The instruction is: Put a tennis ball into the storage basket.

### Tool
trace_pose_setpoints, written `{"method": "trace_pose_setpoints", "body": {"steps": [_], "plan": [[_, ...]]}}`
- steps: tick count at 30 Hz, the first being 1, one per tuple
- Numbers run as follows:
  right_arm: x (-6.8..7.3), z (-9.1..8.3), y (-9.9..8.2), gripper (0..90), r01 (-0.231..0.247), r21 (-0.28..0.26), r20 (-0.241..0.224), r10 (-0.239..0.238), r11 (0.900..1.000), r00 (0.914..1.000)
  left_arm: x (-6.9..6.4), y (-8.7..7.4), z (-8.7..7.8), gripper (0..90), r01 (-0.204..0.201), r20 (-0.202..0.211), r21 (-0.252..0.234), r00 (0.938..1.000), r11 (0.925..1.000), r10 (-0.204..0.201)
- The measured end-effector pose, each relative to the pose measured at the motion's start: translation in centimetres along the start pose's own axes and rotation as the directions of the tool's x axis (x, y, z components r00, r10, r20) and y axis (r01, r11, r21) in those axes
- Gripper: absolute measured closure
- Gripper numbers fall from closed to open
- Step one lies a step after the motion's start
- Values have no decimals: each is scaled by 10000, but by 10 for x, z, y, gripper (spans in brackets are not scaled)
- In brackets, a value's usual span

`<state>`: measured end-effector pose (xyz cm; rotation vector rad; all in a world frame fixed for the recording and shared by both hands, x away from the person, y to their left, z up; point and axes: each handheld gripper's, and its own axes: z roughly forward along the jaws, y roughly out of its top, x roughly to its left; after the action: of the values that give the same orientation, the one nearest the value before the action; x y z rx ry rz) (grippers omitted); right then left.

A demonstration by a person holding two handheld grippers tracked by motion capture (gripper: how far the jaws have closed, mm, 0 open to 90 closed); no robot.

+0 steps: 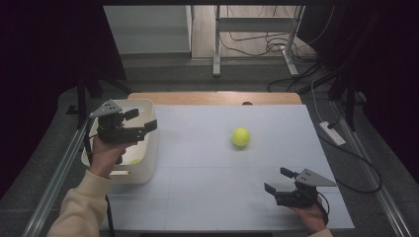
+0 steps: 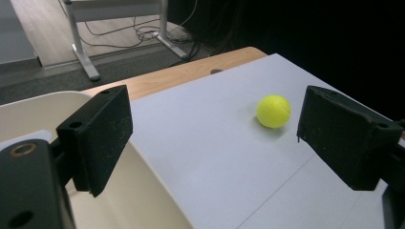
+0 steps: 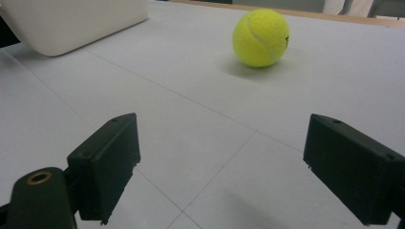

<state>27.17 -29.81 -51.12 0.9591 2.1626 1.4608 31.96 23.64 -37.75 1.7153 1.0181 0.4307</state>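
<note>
Yellow-green tennis ball point(image 1: 240, 137) with white seam; cream-white bin point(image 1: 148, 148); pale grey table point(image 1: 222, 197); black jaws.

High view sits above the near edge, looking forward and down over the whole desk point(image 1: 217, 197). Both claw cams ride low, close to the surface, and share the tennis ball point(image 2: 273, 111); the bin's inside is probably half-hidden.

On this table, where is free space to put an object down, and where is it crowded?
The white table is bare between the bin and the tennis ball, in front of the ball toward the right gripper, and behind the ball. It is crowded at the left edge: the left gripper hovers over the bin.
</note>
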Motion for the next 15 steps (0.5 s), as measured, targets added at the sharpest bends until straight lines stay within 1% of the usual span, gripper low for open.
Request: {"method": "trace_pose_setpoints", "body": {"steps": [5, 7, 11, 15], "plan": [[1, -1, -1, 125, 94, 23, -56, -94, 10000, 9999, -9, 1, 7, 124, -163, 155, 10, 9997, 9999, 163], [1, -2, -1, 125, 77, -12, -87, -77, 10000, 9999, -12, 2, 10, 124, -193, 219, 3, 9996, 9998, 193], [1, -3, -1, 125, 43, -41, -81, -43, 10000, 10000, -20, 3, 13, 124, -376, 341, 51, 9987, 9993, 374], [0, -4, -1, 125, 8, -19, -65, -8, 10000, 10000, -26, 5, 14, 125, -362, 500, 37, 9981, 9993, 360]]}}
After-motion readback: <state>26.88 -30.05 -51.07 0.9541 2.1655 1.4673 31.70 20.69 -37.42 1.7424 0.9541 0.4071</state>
